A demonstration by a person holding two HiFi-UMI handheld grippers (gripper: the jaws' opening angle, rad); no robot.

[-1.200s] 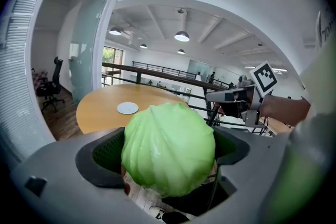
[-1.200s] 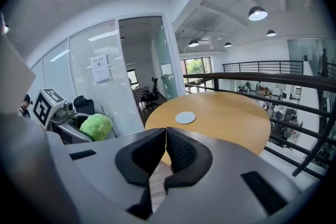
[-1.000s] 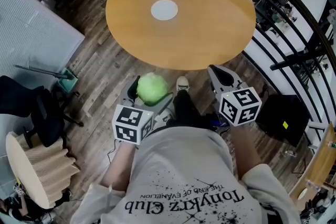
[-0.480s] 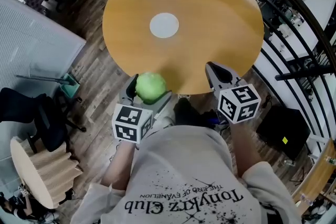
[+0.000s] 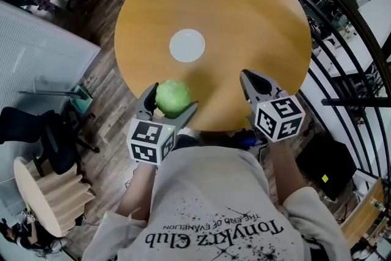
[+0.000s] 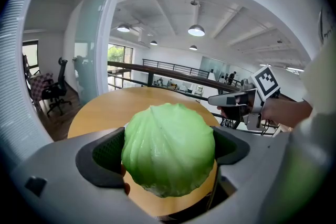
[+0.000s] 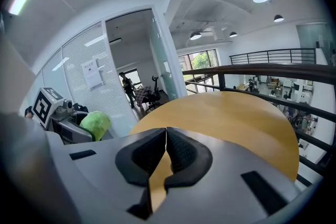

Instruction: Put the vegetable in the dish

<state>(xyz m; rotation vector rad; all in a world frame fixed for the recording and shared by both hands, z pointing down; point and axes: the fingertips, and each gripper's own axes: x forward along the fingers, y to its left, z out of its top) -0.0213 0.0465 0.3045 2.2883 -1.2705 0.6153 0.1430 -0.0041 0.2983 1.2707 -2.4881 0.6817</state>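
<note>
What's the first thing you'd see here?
A bright green cabbage squeezed between the left gripper's jaws, over the round wooden table's near edge. Next, the small white dish alone in the table's middle. The right gripper is shut and empty.

Round wooden table (image 5: 244, 21) (office chair (image 5: 52, 137) nearby)

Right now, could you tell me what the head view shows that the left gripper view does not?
Only the head view shows the whole white dish at the centre of the table and the left tongs from outside, marker cube included. Only the left gripper view shows the ceiling lamps and both black pads pressed against the cabbage. Both show the cabbage held, the table and the right tongs.
</note>
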